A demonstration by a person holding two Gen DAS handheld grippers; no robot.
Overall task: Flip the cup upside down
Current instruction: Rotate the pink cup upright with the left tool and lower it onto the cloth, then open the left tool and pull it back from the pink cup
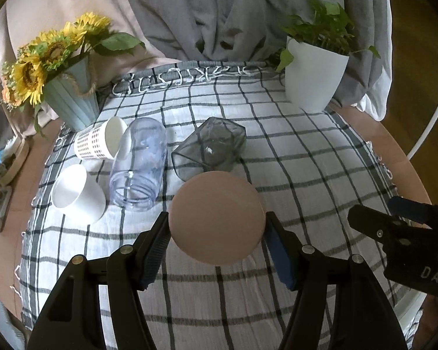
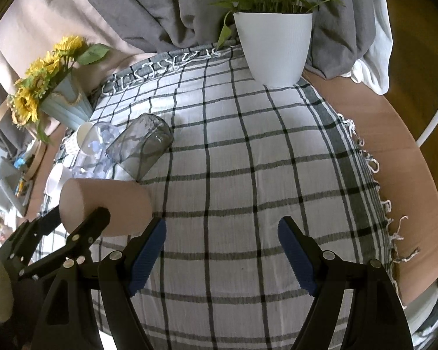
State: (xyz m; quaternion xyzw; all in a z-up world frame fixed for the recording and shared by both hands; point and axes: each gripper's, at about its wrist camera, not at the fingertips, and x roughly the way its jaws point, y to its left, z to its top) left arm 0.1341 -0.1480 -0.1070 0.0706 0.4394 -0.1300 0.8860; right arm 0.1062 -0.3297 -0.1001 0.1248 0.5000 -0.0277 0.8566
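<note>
The left gripper pinches the pink cup between its fingers, one pad on each side of the cup's wall. The cup is held on its side above the checked cloth, near the table's near edge, with its flat base turned toward the left wrist camera. In the right wrist view the same cup shows as a cylinder lying level at the left, its wall clamped by the left gripper.

The right gripper hangs over bare cloth to the cup's right, fingers spread wide with nothing between them.

Behind the cup, toward the middle of the cloth, a grey faceted glass lies tipped over. To its left a clear jar lies on its side, then a dotted white cup also on its side, and a plain white cup nearer the left edge. Sunflowers in a pale blue pot stand at the far left corner, a green plant in a white pot at the far right corner.
</note>
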